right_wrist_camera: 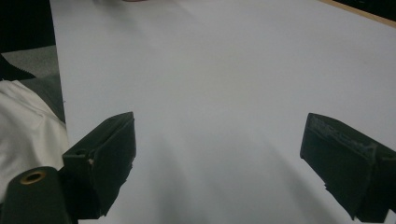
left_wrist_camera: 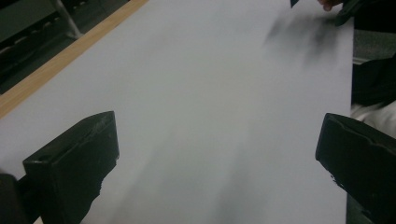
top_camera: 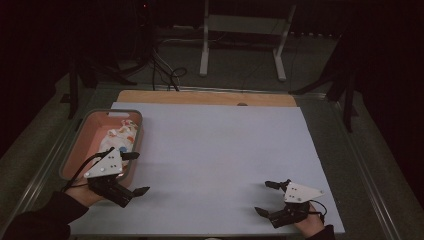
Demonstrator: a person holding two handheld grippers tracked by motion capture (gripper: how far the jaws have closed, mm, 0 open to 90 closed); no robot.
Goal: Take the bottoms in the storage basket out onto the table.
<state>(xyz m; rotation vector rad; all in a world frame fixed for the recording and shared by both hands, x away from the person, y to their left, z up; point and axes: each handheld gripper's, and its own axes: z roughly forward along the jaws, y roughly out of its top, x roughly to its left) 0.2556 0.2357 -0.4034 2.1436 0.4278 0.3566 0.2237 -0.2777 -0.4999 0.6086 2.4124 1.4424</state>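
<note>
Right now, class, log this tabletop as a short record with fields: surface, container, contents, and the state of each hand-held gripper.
surface: pale mat on a wooden table
container: pink bin at the mat's left edge
contents: crumpled white patterned cloth
left hand-held gripper: open, holding nothing, beside the bin's near corner
right hand-held gripper: open, holding nothing, over the mat's near right part
between the jaws: bare mat in both gripper views

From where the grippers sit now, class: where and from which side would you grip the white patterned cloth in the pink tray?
Probably pinch a raised fold of the crumpled white patterned cloth from above; the pink tray walls block side approaches, and the left gripper sits nearest, jaws open.
</note>
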